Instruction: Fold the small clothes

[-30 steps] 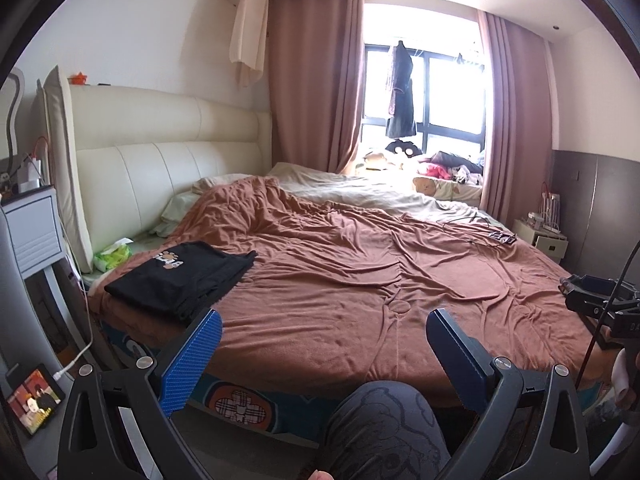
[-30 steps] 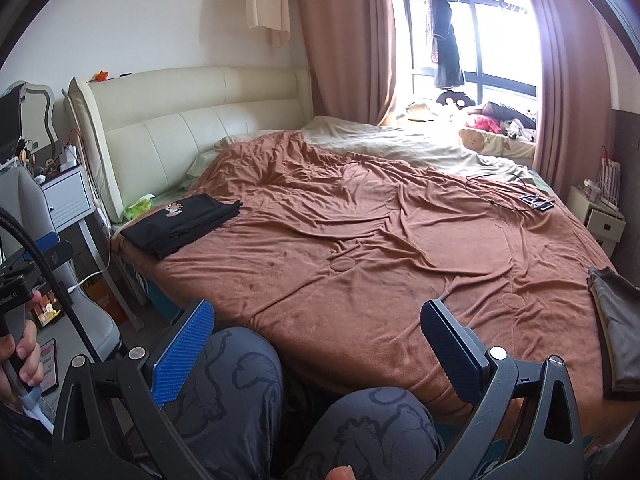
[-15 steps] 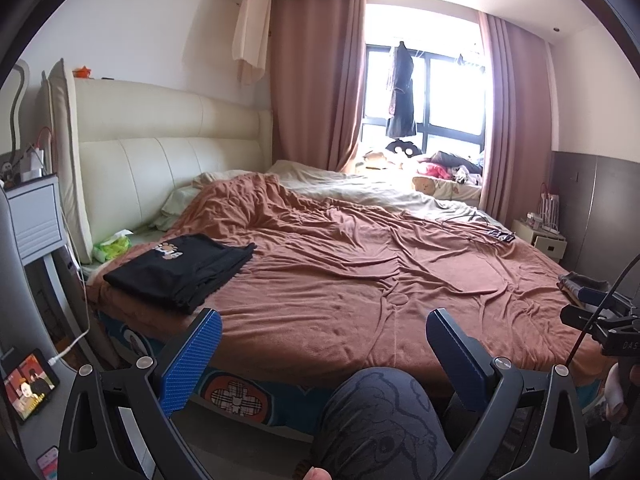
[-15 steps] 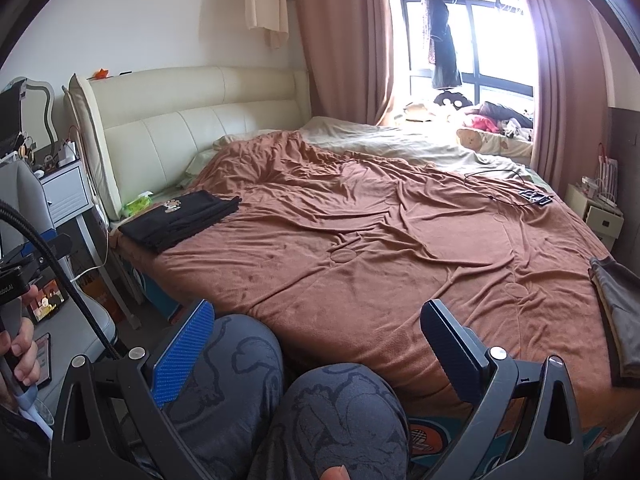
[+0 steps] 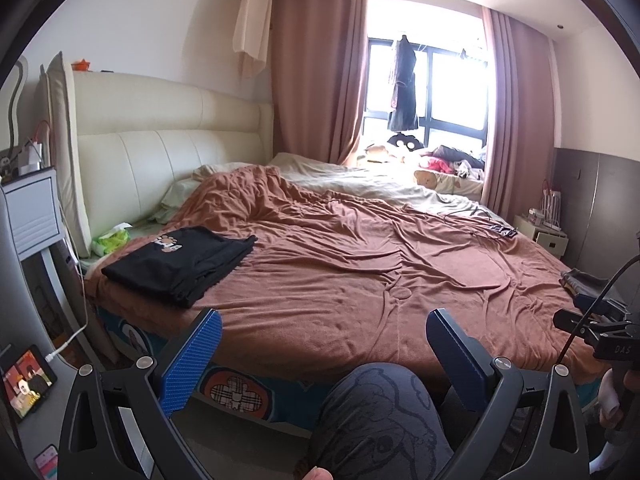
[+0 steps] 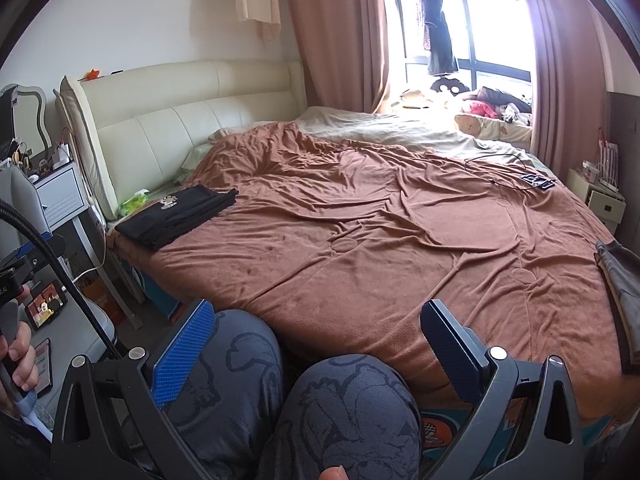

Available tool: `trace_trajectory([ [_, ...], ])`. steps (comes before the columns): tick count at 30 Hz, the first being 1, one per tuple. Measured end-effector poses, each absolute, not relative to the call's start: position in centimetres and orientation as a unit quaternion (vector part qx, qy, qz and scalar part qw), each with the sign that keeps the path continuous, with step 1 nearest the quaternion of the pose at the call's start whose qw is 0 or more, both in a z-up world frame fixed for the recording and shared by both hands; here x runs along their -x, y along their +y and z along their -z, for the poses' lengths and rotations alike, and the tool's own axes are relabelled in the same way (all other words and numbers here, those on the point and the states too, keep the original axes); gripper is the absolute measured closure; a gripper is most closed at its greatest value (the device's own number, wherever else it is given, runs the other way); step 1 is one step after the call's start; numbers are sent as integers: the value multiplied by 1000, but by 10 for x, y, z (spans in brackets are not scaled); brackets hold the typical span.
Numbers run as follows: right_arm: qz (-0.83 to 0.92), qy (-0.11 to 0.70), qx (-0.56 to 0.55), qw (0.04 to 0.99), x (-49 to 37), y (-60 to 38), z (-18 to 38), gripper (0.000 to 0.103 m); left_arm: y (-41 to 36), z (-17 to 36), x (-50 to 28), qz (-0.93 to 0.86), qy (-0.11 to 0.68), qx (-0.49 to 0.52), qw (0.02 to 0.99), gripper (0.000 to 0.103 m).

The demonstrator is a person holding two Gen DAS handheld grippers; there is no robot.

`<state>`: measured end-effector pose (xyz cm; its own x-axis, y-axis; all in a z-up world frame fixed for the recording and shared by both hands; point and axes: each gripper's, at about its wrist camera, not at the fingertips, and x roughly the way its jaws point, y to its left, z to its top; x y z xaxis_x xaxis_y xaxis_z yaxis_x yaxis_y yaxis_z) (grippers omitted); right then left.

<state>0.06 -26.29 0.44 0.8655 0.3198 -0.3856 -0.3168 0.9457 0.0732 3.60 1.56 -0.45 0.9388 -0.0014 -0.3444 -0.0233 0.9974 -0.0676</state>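
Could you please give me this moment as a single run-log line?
left hand-held gripper: open, empty | right hand-held gripper: open, empty | folded black garment: on bed, near headboard | grey garment: bed's right edge

Daylight from the window (image 5: 432, 80) behind my bed blows out to white glare there, leaving the room softly lit, while my fisheye views stay sharp but bend and darken at the corners.
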Motion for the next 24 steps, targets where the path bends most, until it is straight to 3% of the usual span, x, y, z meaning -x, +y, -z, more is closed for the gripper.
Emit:
trace_trajectory([
  [24,-148,198,-26,969,16,-278,0,0,9,-2,-25,-9,172,37,984,0],
])
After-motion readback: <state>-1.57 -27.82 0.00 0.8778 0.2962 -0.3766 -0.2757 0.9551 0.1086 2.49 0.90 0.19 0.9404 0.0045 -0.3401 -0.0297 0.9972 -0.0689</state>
